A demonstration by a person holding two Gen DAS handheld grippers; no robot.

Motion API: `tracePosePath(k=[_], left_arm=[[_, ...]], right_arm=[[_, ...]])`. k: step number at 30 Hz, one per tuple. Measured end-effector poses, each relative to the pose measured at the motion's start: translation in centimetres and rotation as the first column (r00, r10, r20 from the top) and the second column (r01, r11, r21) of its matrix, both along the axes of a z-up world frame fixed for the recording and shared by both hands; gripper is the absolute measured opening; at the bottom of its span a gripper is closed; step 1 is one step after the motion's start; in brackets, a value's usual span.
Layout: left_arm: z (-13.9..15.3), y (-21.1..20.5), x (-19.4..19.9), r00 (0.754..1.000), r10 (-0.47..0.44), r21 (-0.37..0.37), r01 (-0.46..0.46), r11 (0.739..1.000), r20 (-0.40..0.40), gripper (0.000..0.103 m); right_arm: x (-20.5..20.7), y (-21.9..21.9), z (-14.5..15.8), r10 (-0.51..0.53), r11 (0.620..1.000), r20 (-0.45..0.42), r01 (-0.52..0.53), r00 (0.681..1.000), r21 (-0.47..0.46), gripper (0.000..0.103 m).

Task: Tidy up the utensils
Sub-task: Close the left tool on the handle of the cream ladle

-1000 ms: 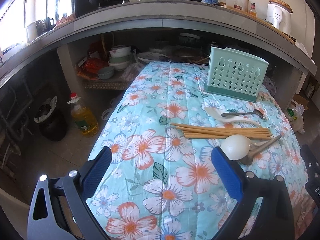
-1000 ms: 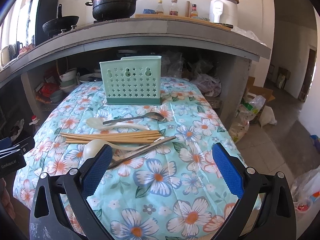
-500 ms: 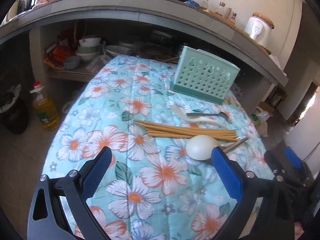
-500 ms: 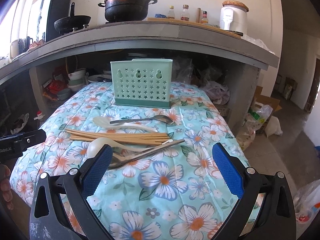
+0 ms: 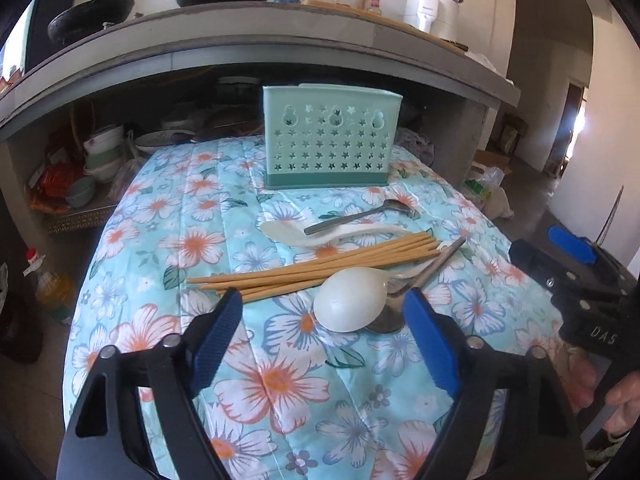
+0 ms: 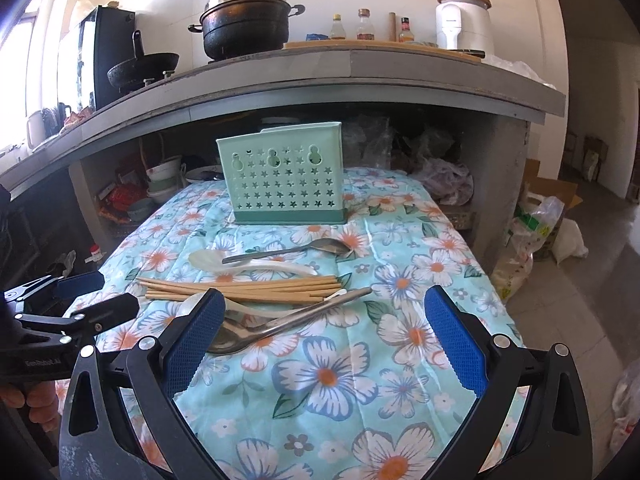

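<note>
A mint green utensil holder with star holes stands upright at the far end of the floral table; it also shows in the right wrist view. In front lie a bundle of wooden chopsticks, two white ladle spoons and two metal spoons. The same pile shows in the right wrist view: chopsticks, metal spoon. My left gripper is open and empty, just before the near white spoon. My right gripper is open and empty, near the lower metal spoon.
A concrete counter overhangs the table's far end, carrying a black pot, a pan, bottles and a white appliance. Bowls crowd the shelf underneath. An oil bottle stands on the floor at left. Bags and boxes lie at right.
Both grippers have come closer to the utensil pile. The left one has swung right so it faces the holder squarely. The utensils have not moved.
</note>
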State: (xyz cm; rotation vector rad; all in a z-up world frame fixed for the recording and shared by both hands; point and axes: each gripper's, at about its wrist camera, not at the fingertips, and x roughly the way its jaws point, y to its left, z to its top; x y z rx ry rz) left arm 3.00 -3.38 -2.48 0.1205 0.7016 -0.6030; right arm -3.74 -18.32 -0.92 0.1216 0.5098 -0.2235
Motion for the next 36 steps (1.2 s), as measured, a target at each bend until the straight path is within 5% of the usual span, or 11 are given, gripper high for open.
tracePosePath(k=[3, 10, 14, 23, 31, 36], left_arm=[[-1.1, -1.7, 0.9, 0.999, -0.045, 0.056, 0.046, 0.997, -0.008, 0.059], [-4.1, -5.5, 1.4, 0.994, -0.106, 0.248, 0.100, 0.964, 0.012, 0.051], [-4.5, -5.7, 1.4, 0.995, -0.096, 0.300, 0.080, 0.951, 0.039, 0.032], [-3.9, -2.6, 4.4, 0.996, 0.003, 0.112, 0.007, 0.994, -0.088, 0.006], [-4.7, -1.3, 5.2, 0.982, 0.013, -0.044, -0.022, 0.999, -0.189, 0.003], [-3.0, -0.1, 4.4, 0.984, 0.007, -0.125, -0.029, 0.992, -0.177, 0.002]], right_arm=[[0.2, -1.0, -0.6, -0.010, 1.000, -0.014, 0.010, 1.000, 0.016, 0.095], [0.9, -2.7, -2.6, -0.023, 0.997, -0.073, 0.028, 0.997, 0.070, 0.095], [1.3, -3.0, -3.1, -0.021, 0.996, -0.088, 0.029, 0.996, 0.090, 0.095], [2.2, -2.6, -3.7, -0.005, 0.992, -0.101, 0.018, 0.995, 0.127, 0.095], [1.7, -1.4, -2.3, 0.043, 0.994, -0.058, -0.037, 0.997, 0.104, 0.094], [1.7, 0.9, -2.0, 0.138, 0.990, -0.078, -0.135, 0.987, 0.040, 0.070]])
